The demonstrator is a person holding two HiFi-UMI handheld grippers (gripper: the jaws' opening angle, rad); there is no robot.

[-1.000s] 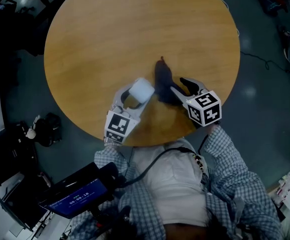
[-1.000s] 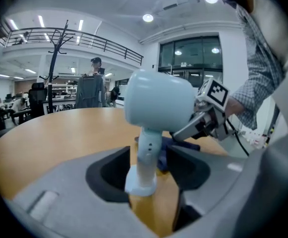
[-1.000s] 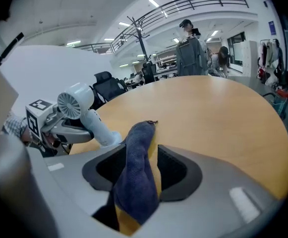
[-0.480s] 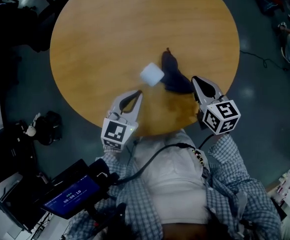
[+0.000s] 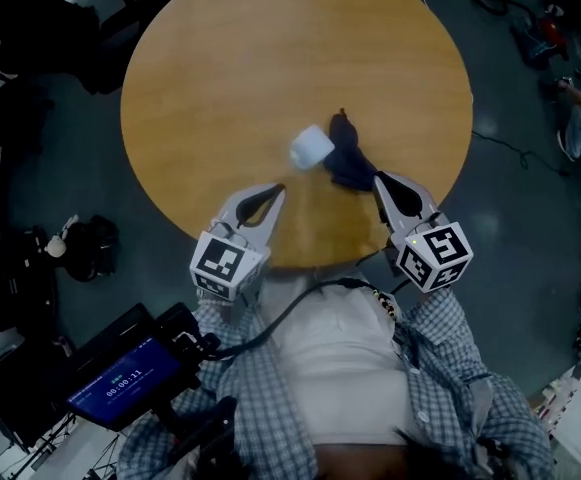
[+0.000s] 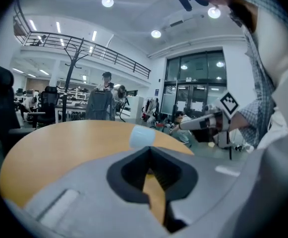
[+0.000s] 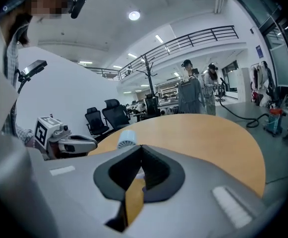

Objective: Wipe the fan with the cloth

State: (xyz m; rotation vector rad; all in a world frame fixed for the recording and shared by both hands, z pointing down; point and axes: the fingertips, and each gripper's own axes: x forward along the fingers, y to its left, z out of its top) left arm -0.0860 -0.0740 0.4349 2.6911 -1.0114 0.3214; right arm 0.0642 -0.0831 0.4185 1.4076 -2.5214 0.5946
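The left tool [image 5: 276, 190] is shut tight. Its two jaws press together and nothing is in it. It hangs on the near side of the fan [image 5: 311, 147], a little to the fan's left, and does not touch it. The right tool [image 5: 379, 181] is shut tight too and holds nothing. It hangs to the right of the fan, also on the near side, close to the edge of the cloth [image 5: 351, 161]. The dark cloth lies in a crumpled heap just to the right of the fan. I cannot tell if the two touch. Both rest on the round worktop [image 5: 260, 58].

I think nothing is wiped yet, since no tool has the cloth.

What could go wrong? A shut tool cannot pick anything up. If the right tool goes down to the cloth without opening, it will only poke the cloth and shove it into the fan. The fan looks small and light, and it seems to lie on its side. A push may make it roll or slide away. If the left tool does not hold the fan first, wiping may drag the fan along with the cloth. The cloth is floppy, so a pinch on one thin corner may slip out. The two tools are near each other beside the fan, so they may bump.
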